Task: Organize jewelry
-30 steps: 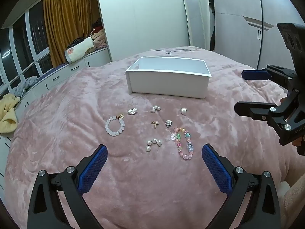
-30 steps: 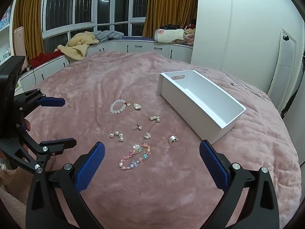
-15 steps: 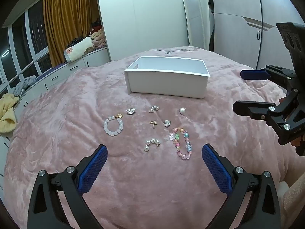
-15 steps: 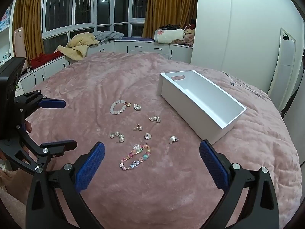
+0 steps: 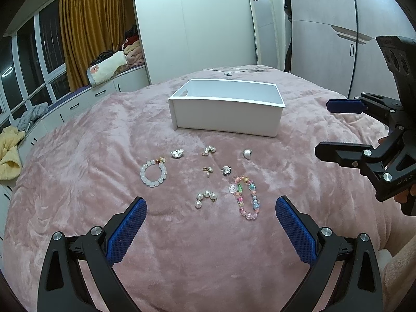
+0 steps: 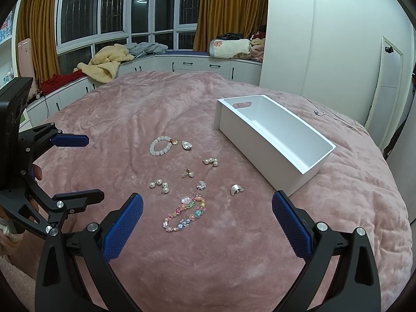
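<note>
Left gripper (image 5: 210, 215): jaws spread wide, empty, hovering above the pink blanket (image 5: 104, 156). Ahead-left of it lies the white bead bracelet (image 5: 153, 173); dead ahead, nearest, the pearl earring (image 5: 204, 199); ahead-right, the multicolour bracelet (image 5: 245, 197), long axis running away from the tips. Smaller pieces lie scattered beyond. White box (image 5: 226, 114) stands farther ahead, open top, seemingly empty.

Right gripper (image 6: 206, 217): also agape, empty. Multicolour bracelet sits just ahead of its tips, so this side looks nearer. Nothing blocks either approach.
</note>
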{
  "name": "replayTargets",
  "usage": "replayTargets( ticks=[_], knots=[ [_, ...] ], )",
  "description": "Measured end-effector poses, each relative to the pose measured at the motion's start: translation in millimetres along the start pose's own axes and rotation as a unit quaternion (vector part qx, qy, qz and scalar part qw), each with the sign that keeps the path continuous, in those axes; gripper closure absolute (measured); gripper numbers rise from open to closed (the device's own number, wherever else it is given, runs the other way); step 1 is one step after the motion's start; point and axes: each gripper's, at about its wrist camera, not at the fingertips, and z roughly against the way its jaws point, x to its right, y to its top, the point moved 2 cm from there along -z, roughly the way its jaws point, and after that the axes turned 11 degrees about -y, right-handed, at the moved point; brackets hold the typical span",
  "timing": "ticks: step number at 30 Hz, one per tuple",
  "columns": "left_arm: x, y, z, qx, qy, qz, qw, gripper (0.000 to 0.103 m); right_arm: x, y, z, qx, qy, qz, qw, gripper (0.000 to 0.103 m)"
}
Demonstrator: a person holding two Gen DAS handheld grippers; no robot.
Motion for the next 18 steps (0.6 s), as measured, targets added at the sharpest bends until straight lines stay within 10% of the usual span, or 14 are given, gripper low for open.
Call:
replayTargets(
  ticks=[18],
  knots=[
    [-4.4,0.7,4.0,0.002,0.0,0.002,1.0,0.003,-1.1,-0.3,-0.5,0.0,-0.001,-0.001,1.0,0.005]
  ],
)
